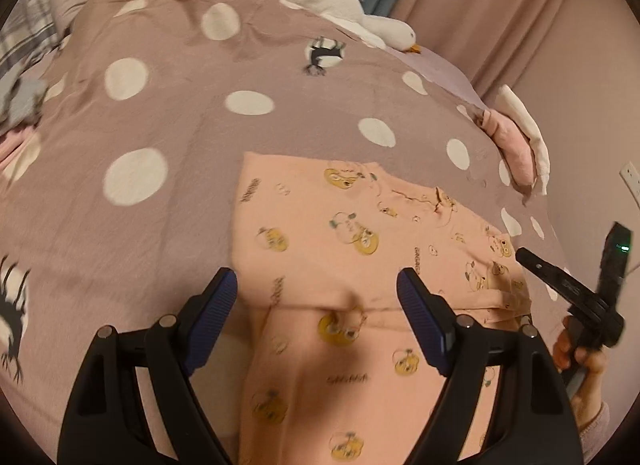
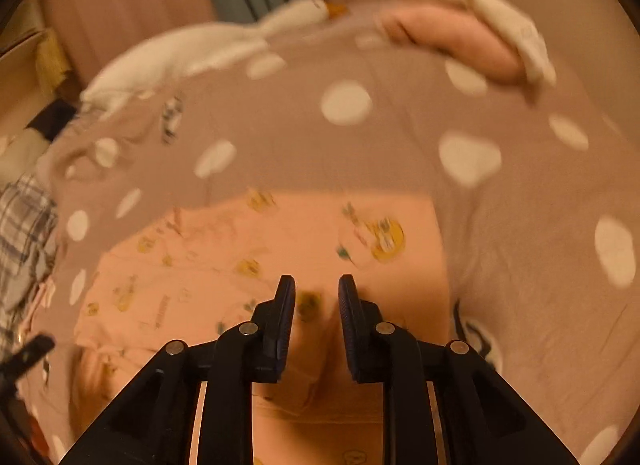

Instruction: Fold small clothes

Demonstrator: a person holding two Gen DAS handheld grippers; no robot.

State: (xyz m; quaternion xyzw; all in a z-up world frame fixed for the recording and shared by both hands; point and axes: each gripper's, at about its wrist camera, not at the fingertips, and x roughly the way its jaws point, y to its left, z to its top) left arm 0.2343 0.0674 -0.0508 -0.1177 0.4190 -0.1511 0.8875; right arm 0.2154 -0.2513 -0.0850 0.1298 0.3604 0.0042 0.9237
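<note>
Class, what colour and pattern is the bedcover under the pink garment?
The bedcover is dusty mauve with large white dots and a few black-and-white figures; the left wrist view shows it best.

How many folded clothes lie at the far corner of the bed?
2 that I can see: a pink piece on the dotted cover, and a white piece lying against it on the wall side. More may be hidden behind them.

We see our right gripper (image 2: 317, 285) slightly parted above the peach printed garment (image 2: 248, 241), nothing between its pads. Beyond it spreads the spotted bedspread (image 2: 400, 137); folded clothes (image 2: 460, 37) lie farther off, up right.
</note>
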